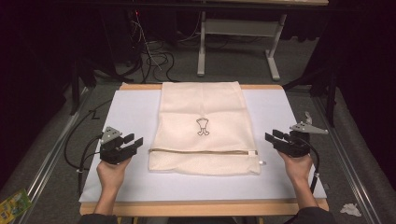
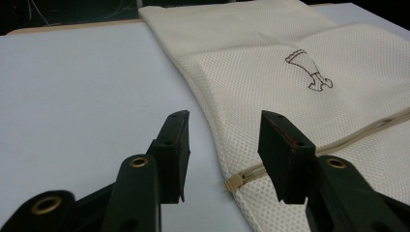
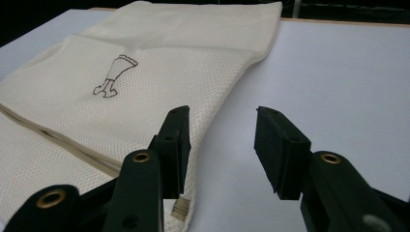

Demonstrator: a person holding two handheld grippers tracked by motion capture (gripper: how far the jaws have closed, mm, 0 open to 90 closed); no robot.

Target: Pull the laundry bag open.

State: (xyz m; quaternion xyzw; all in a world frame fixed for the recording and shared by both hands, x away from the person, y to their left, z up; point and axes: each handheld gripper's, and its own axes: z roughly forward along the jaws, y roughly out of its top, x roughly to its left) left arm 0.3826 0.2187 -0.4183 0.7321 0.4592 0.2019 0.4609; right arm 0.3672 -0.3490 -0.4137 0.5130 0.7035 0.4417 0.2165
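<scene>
Two grippers flank a cream mesh bag (image 1: pixel 203 126) lying flat mid-table, its long axis running away from the person; the left gripper (image 1: pixel 132 143) and the right gripper (image 1: pixel 272 136) both stand half-open and empty, just beside the zipper (image 1: pixel 203 151) ends; neither is clearly nearer.

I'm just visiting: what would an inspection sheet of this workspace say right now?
Surface: white mat on a wood-edged table.
Job's things: cream mesh laundry bag lying flat, zipper across its near part, small printed drawing.
Clutter: nothing seen on the mat.
Grippers: left claw and right claw open, off the bag, one at each side.
Cables: black cable trailing left; tangle on the floor.
Surroundings: grey floor, white stand, green packet, crumpled white scrap.
</scene>
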